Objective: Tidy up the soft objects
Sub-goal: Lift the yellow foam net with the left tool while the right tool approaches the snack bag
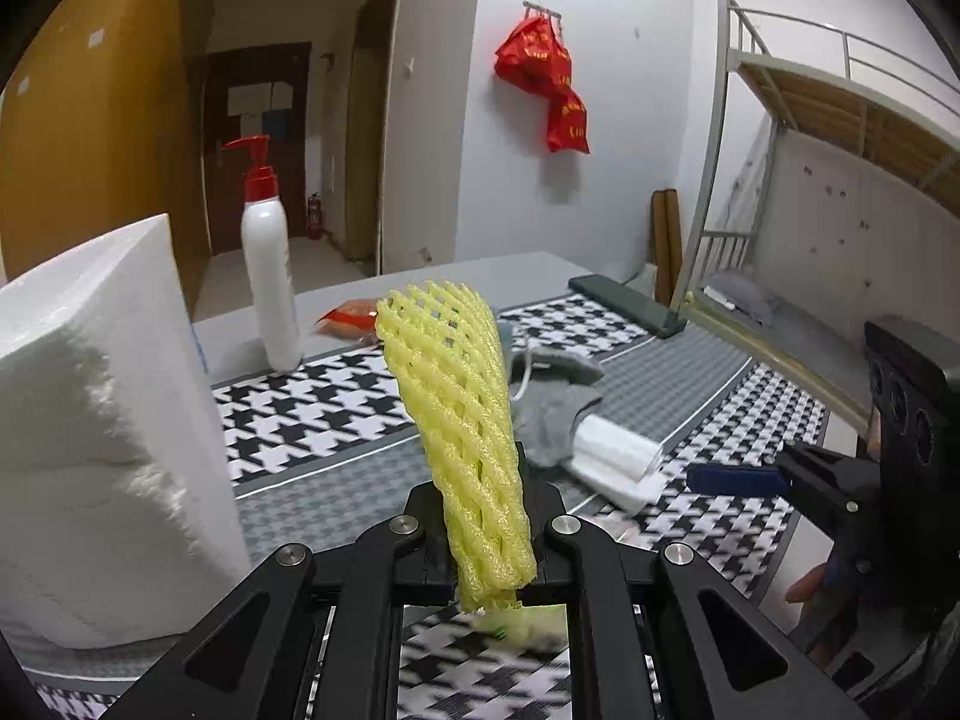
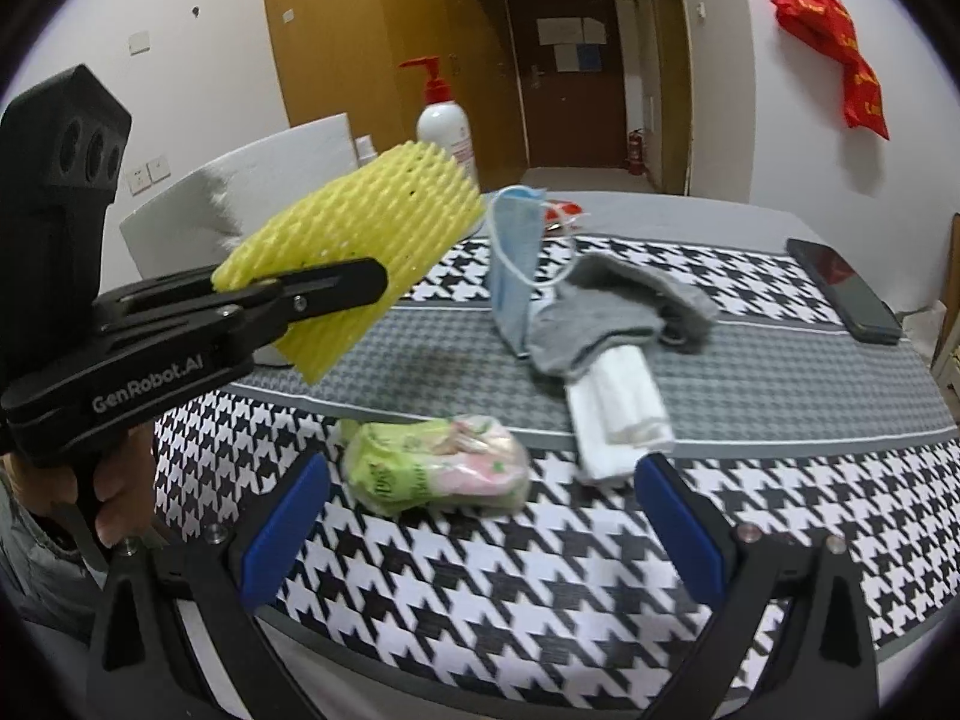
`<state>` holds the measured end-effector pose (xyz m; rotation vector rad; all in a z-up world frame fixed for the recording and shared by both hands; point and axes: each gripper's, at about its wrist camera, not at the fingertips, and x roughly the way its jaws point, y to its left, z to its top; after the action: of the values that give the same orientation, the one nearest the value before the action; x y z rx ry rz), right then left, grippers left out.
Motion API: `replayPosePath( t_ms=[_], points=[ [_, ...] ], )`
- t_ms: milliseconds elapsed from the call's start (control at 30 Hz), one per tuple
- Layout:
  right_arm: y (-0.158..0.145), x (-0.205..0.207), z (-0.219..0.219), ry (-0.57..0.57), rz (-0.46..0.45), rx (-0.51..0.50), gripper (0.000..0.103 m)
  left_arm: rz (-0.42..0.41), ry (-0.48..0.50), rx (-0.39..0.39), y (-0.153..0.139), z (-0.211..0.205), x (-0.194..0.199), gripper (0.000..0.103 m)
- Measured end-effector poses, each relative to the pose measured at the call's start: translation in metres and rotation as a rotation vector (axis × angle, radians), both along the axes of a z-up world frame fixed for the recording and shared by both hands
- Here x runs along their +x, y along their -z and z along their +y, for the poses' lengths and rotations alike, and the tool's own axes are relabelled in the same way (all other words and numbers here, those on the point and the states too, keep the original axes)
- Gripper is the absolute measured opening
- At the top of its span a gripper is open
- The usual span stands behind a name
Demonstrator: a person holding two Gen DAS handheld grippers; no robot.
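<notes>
Behind the yellow foam net [image 1: 462, 420], left gripper [image 1: 486, 516] fingers — mostly hidden.

1. a lived-in dormitory-style room: a metal bunk bed frame [image 1: 780, 120] with wooden slats under its upper berth stands against the white wall.
2. a red plastic bag [image 1: 543, 78] hangs from a wall hook rack, a homely touch.
3. a dark wooden door [image 2: 567, 72] with paper notices stuck on it closes a short hallway; a small fire extinguisher [image 2: 635, 150] stands beside it, as in shared housing.
4. tall wood-coloured cabinets [image 2: 372, 30] line the hallway.
5. the worktop [image 2: 690, 216] carries a houndstooth cloth [image 2: 480, 576] and a pump bottle [image 1: 267, 264].
</notes>
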<state>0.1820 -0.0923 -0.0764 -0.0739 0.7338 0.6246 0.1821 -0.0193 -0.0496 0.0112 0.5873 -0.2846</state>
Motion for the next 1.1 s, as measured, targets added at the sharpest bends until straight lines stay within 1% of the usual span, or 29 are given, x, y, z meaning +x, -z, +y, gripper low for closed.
replayPosePath(
  t_ms=[67,133,167,233,367,433,500,533,600,733,900,1100],
  points=[
    [0.001,0.001,0.006,-0.016,0.009,0.005,0.103,-0.008,-0.002,0.0,-0.001,0.005,-0.001,0.013],
    [0.001,0.002,0.013,-0.028,0.014,-0.003,0.103,-0.005,0.009,-0.03,-0.001,0.011,0.0,0.013],
    [0.001,0.002,0.016,-0.03,0.009,-0.012,0.103,-0.005,0.013,-0.043,0.0,0.013,-0.001,0.013],
    [0.002,0.002,0.023,-0.038,0.001,-0.043,0.103,-0.011,0.012,-0.043,0.0,0.014,-0.002,0.013],
    [0.008,0.008,0.034,-0.053,0.028,-0.076,0.103,-0.013,0.013,-0.066,0.0,0.02,-0.003,0.013],
    [0.01,0.009,0.039,-0.056,0.027,-0.092,0.103,-0.005,0.006,-0.076,0.003,0.022,-0.002,0.013],
    [0.012,0.012,0.041,-0.06,0.029,-0.106,0.103,0.021,-0.004,-0.083,0.008,0.022,0.001,0.013],
    [0.013,0.013,0.042,-0.059,0.03,-0.116,0.103,0.045,-0.007,-0.084,0.011,0.023,0.004,0.013],
    [0.015,0.017,0.044,-0.061,0.038,-0.139,0.103,0.062,-0.012,-0.09,0.013,0.024,0.006,0.013],
    [0.018,0.027,0.049,-0.064,0.064,-0.163,0.103,0.064,-0.036,-0.092,0.015,0.028,0.007,0.013],
    [0.019,0.025,0.053,-0.078,0.062,-0.183,0.103,0.077,-0.071,-0.091,0.019,0.033,0.009,0.013],
    [0.024,0.022,0.053,-0.073,0.066,-0.19,0.103,0.062,-0.061,-0.088,0.017,0.033,0.006,0.013]
  ],
)
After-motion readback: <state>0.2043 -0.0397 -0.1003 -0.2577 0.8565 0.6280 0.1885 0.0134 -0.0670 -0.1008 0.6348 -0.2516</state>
